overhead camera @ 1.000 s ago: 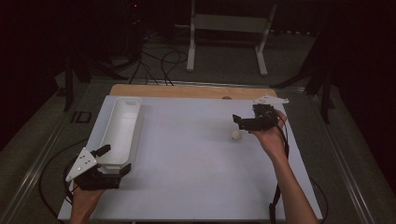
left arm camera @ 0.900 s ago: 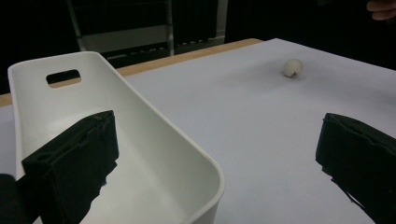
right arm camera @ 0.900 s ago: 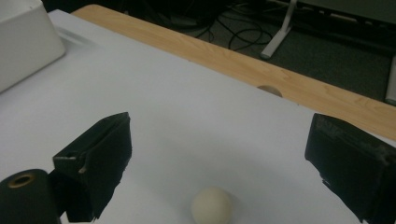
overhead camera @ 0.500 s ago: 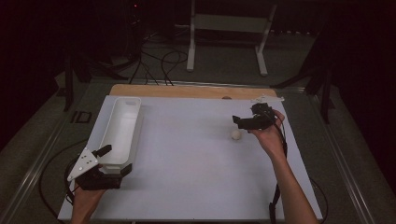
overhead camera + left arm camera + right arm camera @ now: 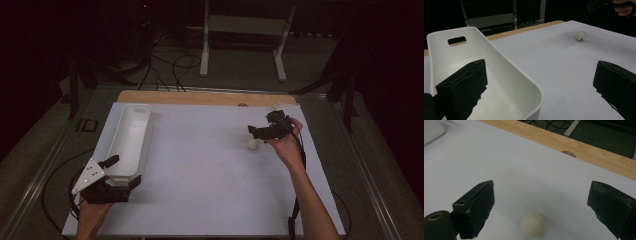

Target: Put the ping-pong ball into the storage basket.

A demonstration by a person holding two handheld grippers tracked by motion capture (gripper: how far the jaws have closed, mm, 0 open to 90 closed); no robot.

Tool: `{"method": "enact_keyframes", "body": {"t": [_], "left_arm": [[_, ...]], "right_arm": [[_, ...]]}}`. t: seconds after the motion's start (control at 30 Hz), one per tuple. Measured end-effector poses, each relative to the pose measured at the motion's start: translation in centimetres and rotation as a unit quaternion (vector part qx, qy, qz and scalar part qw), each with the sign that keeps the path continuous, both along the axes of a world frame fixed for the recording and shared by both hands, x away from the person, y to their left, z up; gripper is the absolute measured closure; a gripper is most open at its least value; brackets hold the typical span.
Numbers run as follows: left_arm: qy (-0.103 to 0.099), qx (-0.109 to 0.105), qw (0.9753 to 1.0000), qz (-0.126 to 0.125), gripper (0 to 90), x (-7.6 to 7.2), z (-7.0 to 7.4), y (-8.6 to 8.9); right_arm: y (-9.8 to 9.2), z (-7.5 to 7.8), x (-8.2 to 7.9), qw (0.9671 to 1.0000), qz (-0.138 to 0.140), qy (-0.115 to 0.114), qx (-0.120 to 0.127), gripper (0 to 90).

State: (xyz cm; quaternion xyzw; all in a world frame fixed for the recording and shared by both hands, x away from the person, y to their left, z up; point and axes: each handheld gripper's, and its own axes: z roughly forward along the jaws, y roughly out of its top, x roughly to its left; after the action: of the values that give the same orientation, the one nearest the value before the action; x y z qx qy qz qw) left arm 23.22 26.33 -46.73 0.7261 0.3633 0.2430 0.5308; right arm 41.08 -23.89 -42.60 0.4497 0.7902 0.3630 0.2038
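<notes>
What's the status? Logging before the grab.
Right gripper open over ball. Left gripper open, straddling bin wall. Ball's path unobstructed.

The high view looks forward and down from above the near edge of the table, taking in the whole white surface, the wooden strip at its far edge and the dark floor beyond. The left gripper view sits low at the near left corner, close over the near end of the white bin, facing far and rightward across the table. The right gripper view rides close above the surface on the right side, tilted down and facing the far wooden edge. All three views share the small pale ball; the high view and the left gripper view share the bin.
</notes>
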Motion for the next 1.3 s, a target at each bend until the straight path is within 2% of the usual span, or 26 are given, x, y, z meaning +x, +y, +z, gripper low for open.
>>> {"method": "enact_keyframes", "body": {"t": [0.73, 1.3], "left_arm": [[0.000, 0.000, 1.0000, 0.001, 0.0, 0.0, 0.0, 0.0], [0.001, -0.002, 1.0000, 0.001, 0.0, 0.0, 0.0, 0.1]], "right_arm": [[0.5, -1.5, 0.6, 0.9984, 0.003, 0.042, -0.038, 6.9], [0.6, -2.2, 1.0, 0.9967, 0.006, 0.067, -0.046, 6.9]]}}
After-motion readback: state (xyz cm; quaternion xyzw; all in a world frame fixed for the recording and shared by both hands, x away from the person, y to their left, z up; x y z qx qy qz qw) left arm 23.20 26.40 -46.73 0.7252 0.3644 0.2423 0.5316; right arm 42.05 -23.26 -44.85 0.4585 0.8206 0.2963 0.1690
